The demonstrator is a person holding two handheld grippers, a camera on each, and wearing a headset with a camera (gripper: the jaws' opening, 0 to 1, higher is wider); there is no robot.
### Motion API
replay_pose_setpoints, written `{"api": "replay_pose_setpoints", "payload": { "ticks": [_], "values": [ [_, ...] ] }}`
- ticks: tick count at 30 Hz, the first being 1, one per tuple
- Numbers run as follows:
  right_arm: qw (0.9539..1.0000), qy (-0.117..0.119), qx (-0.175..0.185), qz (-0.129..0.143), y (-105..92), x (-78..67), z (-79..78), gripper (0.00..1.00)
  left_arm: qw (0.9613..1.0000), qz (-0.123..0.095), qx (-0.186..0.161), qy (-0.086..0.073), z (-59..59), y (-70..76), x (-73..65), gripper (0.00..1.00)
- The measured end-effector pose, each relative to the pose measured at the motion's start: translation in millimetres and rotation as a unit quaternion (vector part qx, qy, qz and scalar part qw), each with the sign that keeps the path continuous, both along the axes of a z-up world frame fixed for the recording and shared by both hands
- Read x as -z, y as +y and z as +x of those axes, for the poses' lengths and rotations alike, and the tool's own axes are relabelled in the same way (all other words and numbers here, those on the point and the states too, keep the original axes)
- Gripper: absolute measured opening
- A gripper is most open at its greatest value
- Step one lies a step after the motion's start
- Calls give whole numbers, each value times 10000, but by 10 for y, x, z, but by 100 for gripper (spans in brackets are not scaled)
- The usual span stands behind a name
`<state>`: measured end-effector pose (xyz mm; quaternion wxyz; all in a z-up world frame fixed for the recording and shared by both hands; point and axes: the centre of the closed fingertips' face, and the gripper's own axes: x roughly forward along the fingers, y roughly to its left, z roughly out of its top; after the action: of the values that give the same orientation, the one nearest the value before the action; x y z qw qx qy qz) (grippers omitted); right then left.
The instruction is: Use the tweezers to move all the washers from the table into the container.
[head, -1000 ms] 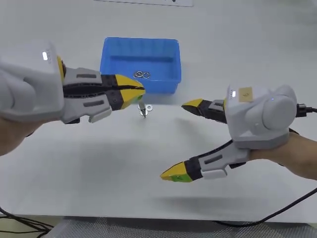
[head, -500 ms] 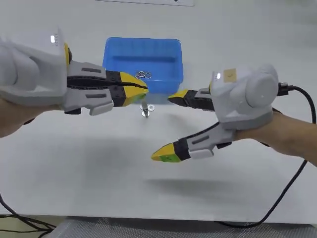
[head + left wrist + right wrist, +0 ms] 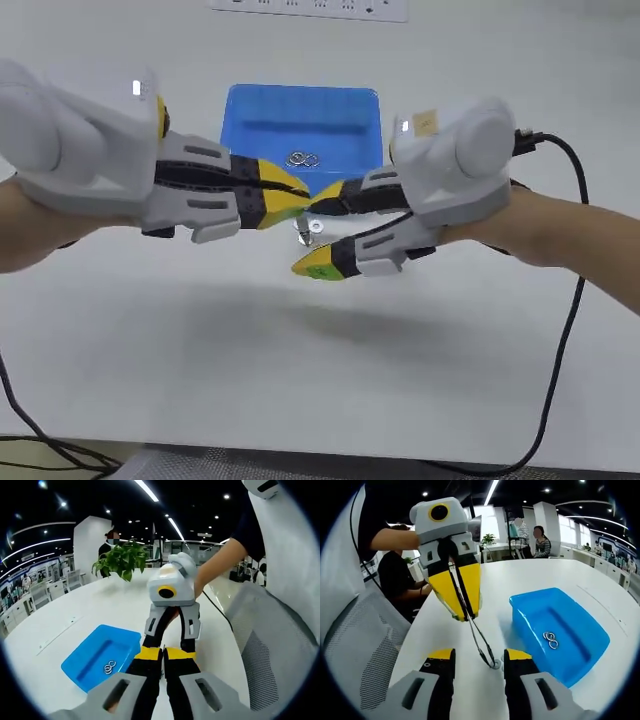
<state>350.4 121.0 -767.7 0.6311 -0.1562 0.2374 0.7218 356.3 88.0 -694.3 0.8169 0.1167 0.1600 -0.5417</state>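
Lying inside the blue container are a few washers.

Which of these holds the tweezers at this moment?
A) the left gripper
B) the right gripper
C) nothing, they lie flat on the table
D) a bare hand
A: the right gripper view shows the tweezers clamped in the left gripper's shut yellow tips, pointing down at a washer.
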Motion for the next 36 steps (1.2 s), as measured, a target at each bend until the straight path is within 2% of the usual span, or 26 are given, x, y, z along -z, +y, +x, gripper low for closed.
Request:
{"api": "replay_pose_setpoints", "payload": {
  "ticks": [3, 8, 13, 21, 23, 30, 34, 36],
  "values": [
    [9999, -83, -110, -39, 36, 22, 9, 30, 10000, 30, 9, 7, 0, 1, 13, 5],
    [9994, -202, -269, -33, 79, 10, -10, 24, 10000, 39, 3, 24, 6, -4, 31, 5],
    [9975, -527, -363, -309, 56, 82, 12, 15, 9999, 123, 48, -41, 17, -8, 54, 5],
    [9957, -735, -496, -273, 35, 76, 44, 12, 9998, 159, 85, -56, 42, -36, 82, 5],
    [9951, -798, -520, -274, 33, 76, 43, 11, 9994, 271, 158, -142, 39, -39, 88, 5],
    [9940, -942, -487, -264, 44, 70, 70, 10, 9985, 486, 0, -261, 97, 5, 101, 6],
    [9943, -936, -455, -254, 46, 66, 64, 10, 9984, 515, -137, -213, 99, 40, 110, 8],
    [9943, -937, -439, -251, 37, 59, 49, 10, 9985, 451, -262, -174, 103, 76, 84, 10]
  ]
}}
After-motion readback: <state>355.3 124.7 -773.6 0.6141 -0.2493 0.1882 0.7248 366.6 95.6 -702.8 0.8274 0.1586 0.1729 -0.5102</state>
